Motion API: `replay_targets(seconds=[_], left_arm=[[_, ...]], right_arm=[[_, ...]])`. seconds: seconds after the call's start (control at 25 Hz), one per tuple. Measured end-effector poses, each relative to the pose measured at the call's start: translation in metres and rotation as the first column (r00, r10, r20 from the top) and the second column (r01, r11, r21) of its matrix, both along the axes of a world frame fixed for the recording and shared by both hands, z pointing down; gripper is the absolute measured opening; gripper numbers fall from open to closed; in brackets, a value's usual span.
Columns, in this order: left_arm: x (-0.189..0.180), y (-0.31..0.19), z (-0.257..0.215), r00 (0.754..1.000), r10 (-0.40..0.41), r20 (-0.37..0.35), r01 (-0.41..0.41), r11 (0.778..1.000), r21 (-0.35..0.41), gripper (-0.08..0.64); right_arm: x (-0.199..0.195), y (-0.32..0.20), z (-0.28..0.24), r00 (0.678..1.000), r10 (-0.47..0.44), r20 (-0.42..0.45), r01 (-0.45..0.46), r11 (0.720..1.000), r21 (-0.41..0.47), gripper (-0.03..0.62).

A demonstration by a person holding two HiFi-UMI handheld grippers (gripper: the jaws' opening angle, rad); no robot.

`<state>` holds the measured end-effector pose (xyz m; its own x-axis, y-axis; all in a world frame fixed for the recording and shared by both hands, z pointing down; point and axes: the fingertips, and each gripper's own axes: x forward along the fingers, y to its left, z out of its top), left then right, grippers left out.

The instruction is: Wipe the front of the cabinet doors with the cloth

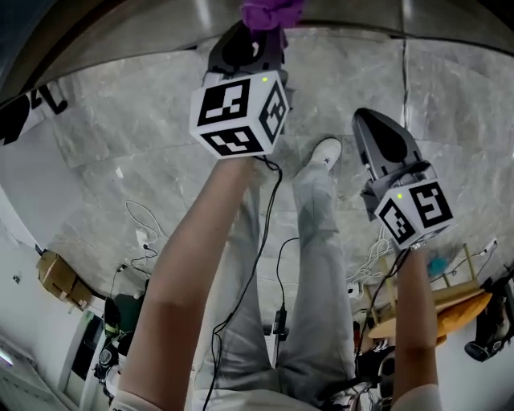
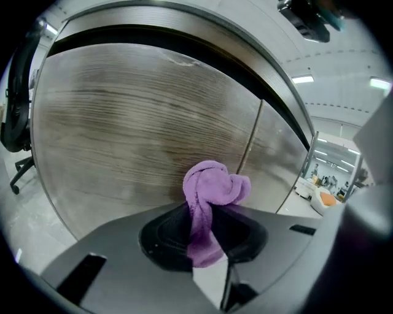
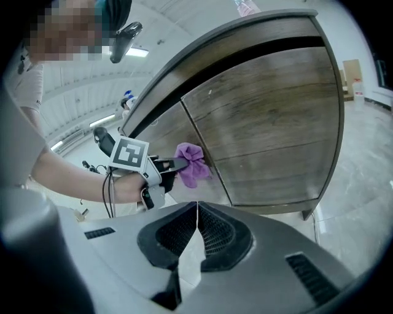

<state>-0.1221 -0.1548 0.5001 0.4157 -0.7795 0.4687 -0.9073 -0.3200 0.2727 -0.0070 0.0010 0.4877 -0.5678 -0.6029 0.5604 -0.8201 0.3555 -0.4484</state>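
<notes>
A purple cloth (image 2: 212, 190) is bunched between the jaws of my left gripper (image 2: 199, 230), which is shut on it. The cloth (image 3: 193, 162) presses against the wood-grain cabinet door (image 2: 147, 129) close to the vertical seam (image 2: 249, 147) between two doors. In the head view the left gripper (image 1: 245, 60) is held forward with the cloth (image 1: 271, 12) at the top edge. My right gripper (image 3: 196, 227) is shut with nothing in it and hangs back from the cabinet (image 3: 270, 116), at the right in the head view (image 1: 385, 148).
The cabinet stands on a grey marble floor (image 1: 144, 128). A person's legs and a white shoe (image 1: 321, 152) are below the grippers. Cables (image 1: 257, 273) trail down. A black office chair (image 2: 15, 116) stands left of the cabinet. Cardboard boxes (image 1: 60, 277) and clutter lie behind.
</notes>
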Motion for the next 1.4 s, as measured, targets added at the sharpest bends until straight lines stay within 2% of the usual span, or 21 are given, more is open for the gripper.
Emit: replay_targets(seconds=[0.24, 0.36, 0.48, 0.6, 0.76, 0.96, 1.08, 1.2, 1.28, 1.4], left_arm=[[-0.086, 0.0, 0.012, 0.998, -0.013, 0.055, 0.014, 1.0, -0.01, 0.083], [-0.13, -0.001, 0.017, 0.997, -0.029, 0.072, 0.031, 0.999, -0.023, 0.083], [-0.173, -0.002, 0.023, 0.995, -0.035, 0.088, 0.04, 0.998, -0.053, 0.083], [-0.21, -0.002, 0.025, 0.99, -0.014, 0.139, 0.022, 0.998, -0.058, 0.083], [-0.254, -0.005, 0.024, 0.984, -0.003, 0.181, 0.014, 0.998, -0.059, 0.083], [-0.305, -0.006, 0.022, 0.968, -0.084, 0.236, 0.102, 0.993, -0.065, 0.083], [-0.311, -0.002, 0.019, 0.956, -0.169, 0.24, 0.188, 0.98, -0.061, 0.083], [-0.292, 0.009, 0.019, 0.954, -0.226, 0.197, 0.24, 0.969, -0.054, 0.083], [-0.262, 0.018, 0.02, 0.966, -0.192, 0.174, 0.204, 0.977, -0.055, 0.083], [-0.202, 0.032, 0.028, 0.981, -0.079, 0.178, 0.092, 0.994, -0.062, 0.083]], right_arm=[[-0.041, 0.004, 0.007, 0.997, -0.05, -0.057, 0.051, 0.999, 0.013, 0.029], [-0.06, 0.0, 0.013, 0.997, -0.041, -0.067, 0.041, 0.999, 0.007, 0.029], [-0.084, -0.007, 0.014, 1.0, 0.015, -0.025, -0.015, 1.0, -0.005, 0.028], [-0.114, -0.018, 0.016, 0.998, 0.055, 0.033, -0.054, 0.998, -0.014, 0.029], [-0.156, -0.033, 0.014, 0.998, 0.024, 0.06, -0.024, 1.0, 0.001, 0.029], [-0.18, -0.042, 0.005, 0.996, -0.061, 0.063, 0.059, 0.998, 0.028, 0.029], [-0.164, -0.041, 0.007, 0.996, -0.076, 0.049, 0.075, 0.997, 0.022, 0.029], [-0.135, -0.037, 0.011, 0.997, -0.072, 0.033, 0.071, 0.997, 0.011, 0.029], [-0.114, -0.035, 0.012, 0.998, -0.059, 0.023, 0.059, 0.998, 0.005, 0.029], [-0.079, -0.033, 0.015, 0.999, -0.046, 0.006, 0.046, 0.999, 0.001, 0.029]])
